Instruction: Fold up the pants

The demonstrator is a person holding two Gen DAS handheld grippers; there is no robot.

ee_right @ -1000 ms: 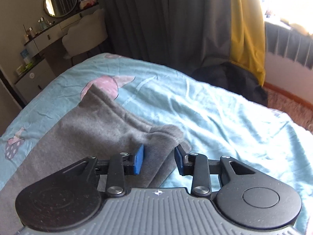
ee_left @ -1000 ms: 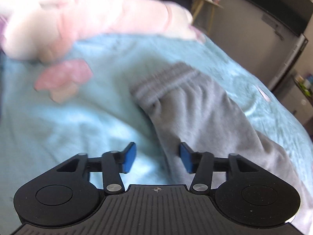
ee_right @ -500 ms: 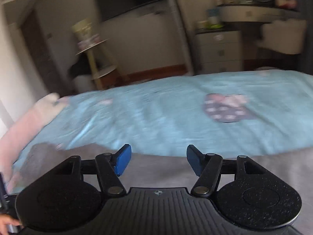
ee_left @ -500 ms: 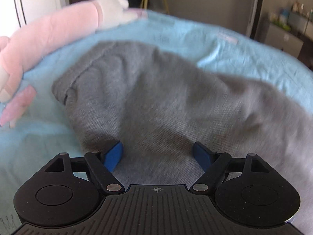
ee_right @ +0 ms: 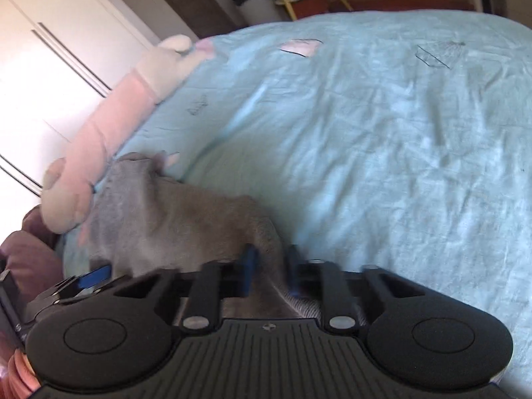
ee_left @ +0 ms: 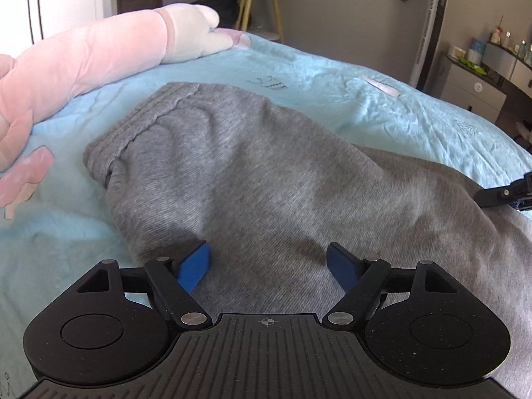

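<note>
Grey sweatpants (ee_left: 252, 173) lie on a light blue bedspread (ee_left: 382, 106), ribbed waistband at the upper left. My left gripper (ee_left: 268, 267) hovers low over the cloth with its blue pads wide apart and nothing between them. In the right wrist view my right gripper (ee_right: 268, 266) has its jaws close together, pinching a fold of the grey pants (ee_right: 159, 219) at their right edge. The right gripper also shows at the right edge of the left wrist view (ee_left: 505, 194). The left gripper shows at the lower left of the right wrist view (ee_right: 89, 277).
A long pink and white plush toy (ee_left: 99, 53) lies along the bed's far left side. A small yellow-legged side table (ee_left: 256, 3) and a white dresser (ee_left: 478, 89) stand beyond the bed. A white wardrobe (ee_right: 50, 66) stands behind the plush.
My right gripper swung round, dropped to the pants' edge and closed on a fold. My left gripper opened wider and moved over the pants and settled there.
</note>
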